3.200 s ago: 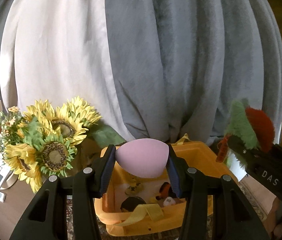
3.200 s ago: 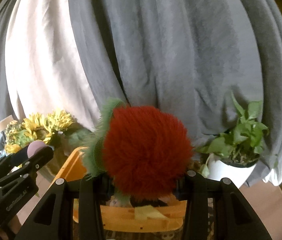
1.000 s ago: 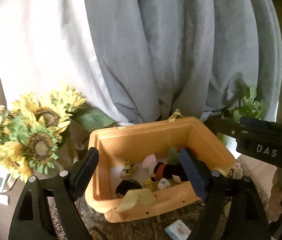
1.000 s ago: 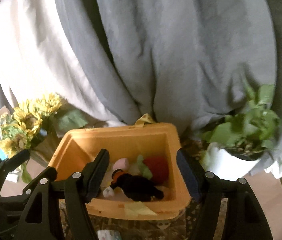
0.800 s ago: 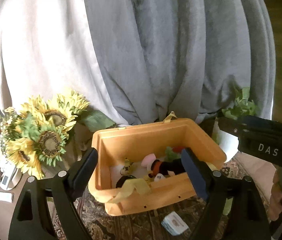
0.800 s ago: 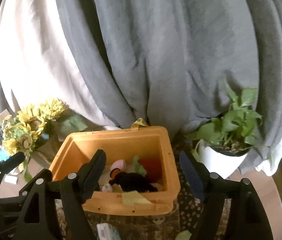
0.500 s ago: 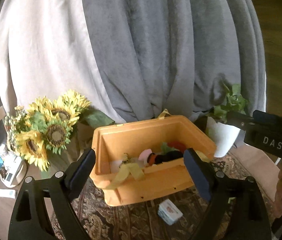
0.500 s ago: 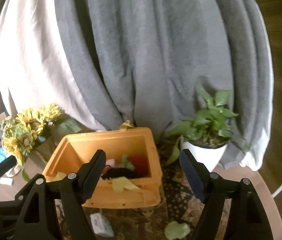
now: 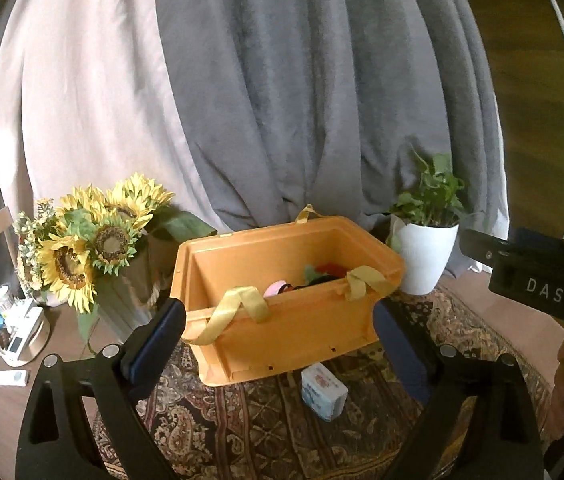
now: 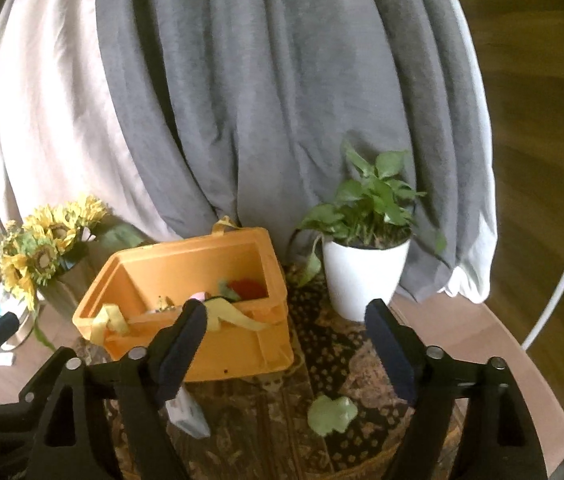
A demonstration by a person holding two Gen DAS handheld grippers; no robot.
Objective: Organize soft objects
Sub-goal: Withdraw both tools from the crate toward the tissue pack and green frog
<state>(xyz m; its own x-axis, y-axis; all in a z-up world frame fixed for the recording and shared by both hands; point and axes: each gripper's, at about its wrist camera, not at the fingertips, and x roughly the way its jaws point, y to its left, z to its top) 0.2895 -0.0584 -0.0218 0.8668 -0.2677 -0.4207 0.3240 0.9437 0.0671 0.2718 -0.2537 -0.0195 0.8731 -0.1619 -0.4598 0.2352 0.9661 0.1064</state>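
An orange bin (image 9: 282, 320) with yellow ribbon handles stands on a patterned rug; it also shows in the right wrist view (image 10: 217, 344). Inside lie a pink sponge (image 9: 274, 289), a red fuzzy ball with green fringe (image 9: 330, 269) (image 10: 246, 288) and a dark soft toy. My left gripper (image 9: 279, 334) is open and empty, held back from the bin's front. My right gripper (image 10: 286, 340) is open and empty, in front of the bin's right end. A pale green soft piece (image 10: 332, 414) lies on the rug near it.
Sunflowers in a vase (image 9: 89, 248) stand left of the bin, a white potted plant (image 10: 364, 276) right of it. A small white packet (image 9: 324, 390) lies on the rug in front. Grey and white drapes hang behind. Small items sit on the table's far left (image 9: 17, 344).
Both grippers let go of the pink sponge and the red fuzzy ball, which now lie in the bin. Both grippers have opened and drawn back from the bin.
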